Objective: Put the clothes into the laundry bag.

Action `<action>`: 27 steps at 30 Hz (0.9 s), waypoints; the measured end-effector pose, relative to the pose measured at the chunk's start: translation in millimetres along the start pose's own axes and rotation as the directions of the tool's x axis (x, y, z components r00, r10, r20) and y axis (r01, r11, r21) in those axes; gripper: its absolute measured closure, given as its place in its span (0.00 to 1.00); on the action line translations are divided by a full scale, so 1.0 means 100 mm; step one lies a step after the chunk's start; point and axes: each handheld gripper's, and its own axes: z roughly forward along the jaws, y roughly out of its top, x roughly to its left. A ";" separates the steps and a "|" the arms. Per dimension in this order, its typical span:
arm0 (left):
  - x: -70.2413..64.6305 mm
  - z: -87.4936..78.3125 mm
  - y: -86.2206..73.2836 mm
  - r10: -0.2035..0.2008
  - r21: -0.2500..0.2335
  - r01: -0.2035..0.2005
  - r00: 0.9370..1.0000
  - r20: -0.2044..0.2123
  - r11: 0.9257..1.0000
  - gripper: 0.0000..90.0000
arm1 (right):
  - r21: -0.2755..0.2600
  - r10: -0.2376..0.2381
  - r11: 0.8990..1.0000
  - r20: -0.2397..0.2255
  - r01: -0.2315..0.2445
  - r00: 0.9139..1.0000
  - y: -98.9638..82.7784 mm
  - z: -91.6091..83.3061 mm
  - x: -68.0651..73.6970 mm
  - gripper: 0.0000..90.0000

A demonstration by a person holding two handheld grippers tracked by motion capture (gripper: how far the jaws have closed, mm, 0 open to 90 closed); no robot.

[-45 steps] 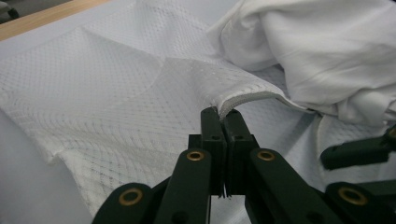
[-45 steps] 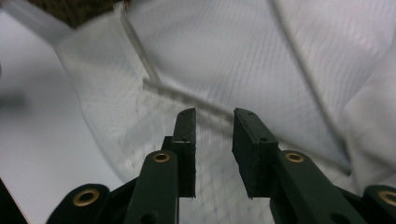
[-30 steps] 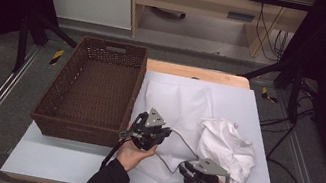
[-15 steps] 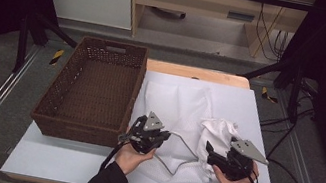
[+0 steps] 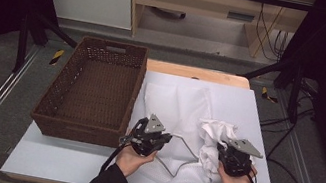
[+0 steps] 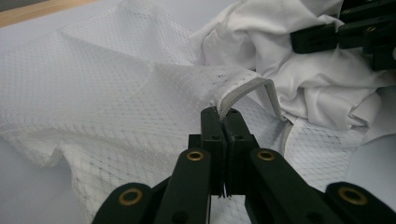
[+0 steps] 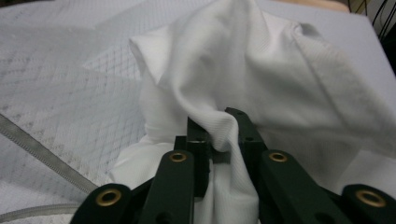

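1. Left gripper [image 5: 149,137]: jaws pinched tight on the grey-taped rim [image 6: 243,93] of the mesh bag [image 5: 176,106]. Only the edge is caught, right at the jaw tips, in the left gripper view.
2. Right gripper [image 5: 235,157]: jaws closed on a fold of the white cloth [image 5: 216,139]. In the right gripper view the fold bulges over and between the jaws, so how deep the bite goes is hard to tell.
3. Bag lies flat on the white table [image 5: 259,108], right of the basket [image 5: 93,89], with its near rim lifted by the left gripper. Cloth sits bunched on the bag's right part, just beside the raised rim.
4. Judgement: work in hand looks like getting the cloth into the bag, with the left holding the mouth open.
5. Risk, rim slip: the tape is thin and held at the very tips. A pull sideways or upward could slide it out, and the mouth would drop shut.
6. Risk, shallow cloth grip: the right may hold one layer of a loose fold. On a lift, the rest could unroll, trail, and snag on the rim instead of going in.
7. Risk, missed mouth: the opening is a narrow slit from here. The cloth could get pushed onto the top layer of mesh, not inside.
8. Risk, crowding: grippers work near each other. In the left gripper view the right's jaws are close above the cloth, so a hasty reach could knock the rim hold loose.
9. Basket stands well apart on the left, and is no hazard for now.
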 end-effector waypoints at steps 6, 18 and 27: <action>0.02 0.04 0.03 -0.020 0.011 0.020 1.000 -0.008 1.000 0.99 | -0.201 -0.029 0.979 -0.094 0.009 0.995 0.00 -0.36 -0.11 0.93; 0.01 0.11 0.12 -0.082 0.016 0.082 0.996 -0.028 0.996 0.99 | -0.334 -0.238 0.935 -0.336 0.120 0.911 -0.04 -0.81 0.17 0.92; -0.04 0.06 0.11 -0.067 0.005 0.067 0.998 -0.004 0.998 0.99 | -0.151 -0.265 0.963 -0.419 0.221 0.869 -0.21 -0.37 0.65 0.91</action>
